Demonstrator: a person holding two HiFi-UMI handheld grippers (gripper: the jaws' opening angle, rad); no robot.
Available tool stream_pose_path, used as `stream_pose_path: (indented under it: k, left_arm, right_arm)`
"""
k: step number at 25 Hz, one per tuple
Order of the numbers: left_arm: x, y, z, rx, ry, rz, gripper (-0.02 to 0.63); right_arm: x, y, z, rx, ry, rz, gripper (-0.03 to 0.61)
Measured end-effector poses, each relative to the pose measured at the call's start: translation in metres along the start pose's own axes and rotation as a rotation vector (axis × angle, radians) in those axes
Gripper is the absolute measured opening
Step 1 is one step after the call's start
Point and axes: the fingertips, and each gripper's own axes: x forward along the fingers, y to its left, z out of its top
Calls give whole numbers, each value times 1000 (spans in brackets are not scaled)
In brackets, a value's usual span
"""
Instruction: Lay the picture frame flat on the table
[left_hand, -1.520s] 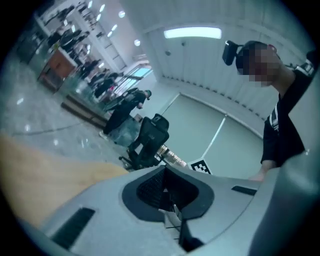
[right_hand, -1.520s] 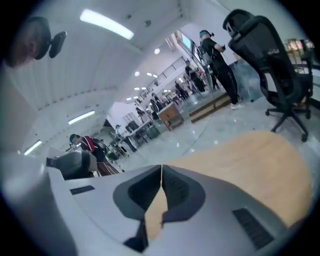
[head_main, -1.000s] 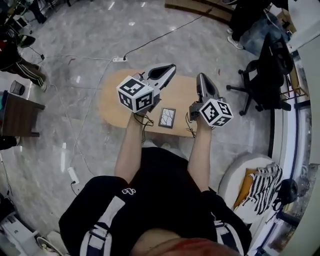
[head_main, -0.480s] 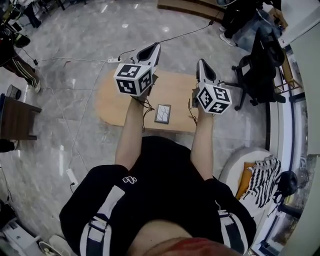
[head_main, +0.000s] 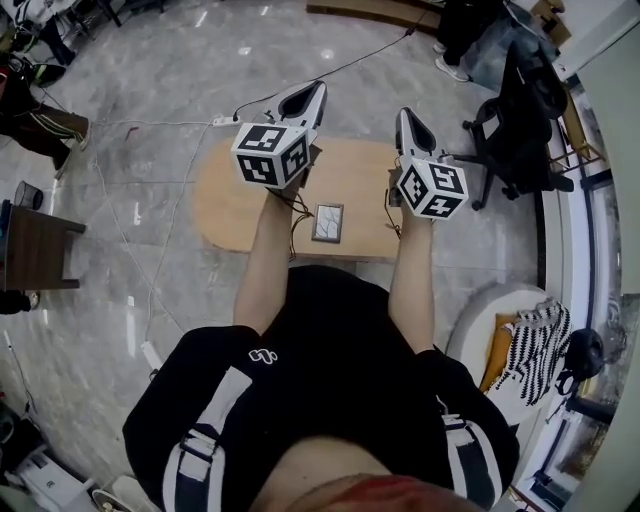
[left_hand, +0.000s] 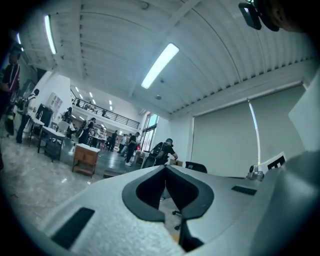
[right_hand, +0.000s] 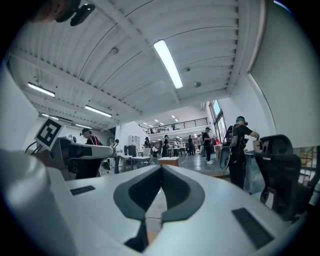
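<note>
The picture frame (head_main: 328, 222), small with a dark rim, lies flat on the wooden table (head_main: 355, 180) near its front edge, between my forearms. My left gripper (head_main: 312, 92) is lifted above the table's far left part with its jaws pointing away and upward; its tips (left_hand: 166, 167) meet with nothing between them. My right gripper (head_main: 407, 116) is raised to the right of the frame, also shut and holding nothing, its tips (right_hand: 161, 166) touching. Neither gripper touches the frame. Both gripper views look out over the hall, not at the table.
A black office chair (head_main: 520, 110) stands right of the table. A power strip (head_main: 225, 120) with a cable lies on the floor beyond it. A dark side table (head_main: 35, 245) is at the far left, a striped cloth (head_main: 530, 350) on a round seat at the right. People stand in the distance.
Both grippers have lifted and moved farther from the frame, now tilting upward. The frame has stayed flat on the table.
</note>
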Motion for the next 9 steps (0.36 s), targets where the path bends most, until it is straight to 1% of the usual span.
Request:
stream_pose_path:
  k: [2, 9]
  left_arm:
    - [2, -2, 3, -17, -8, -11, 9]
    - [4, -1, 4, -14, -3, -24, 9]
  right_arm:
    - [1, -1, 2, -9, -2, 3, 11]
    - [10, 9, 9, -43, -5, 20, 11]
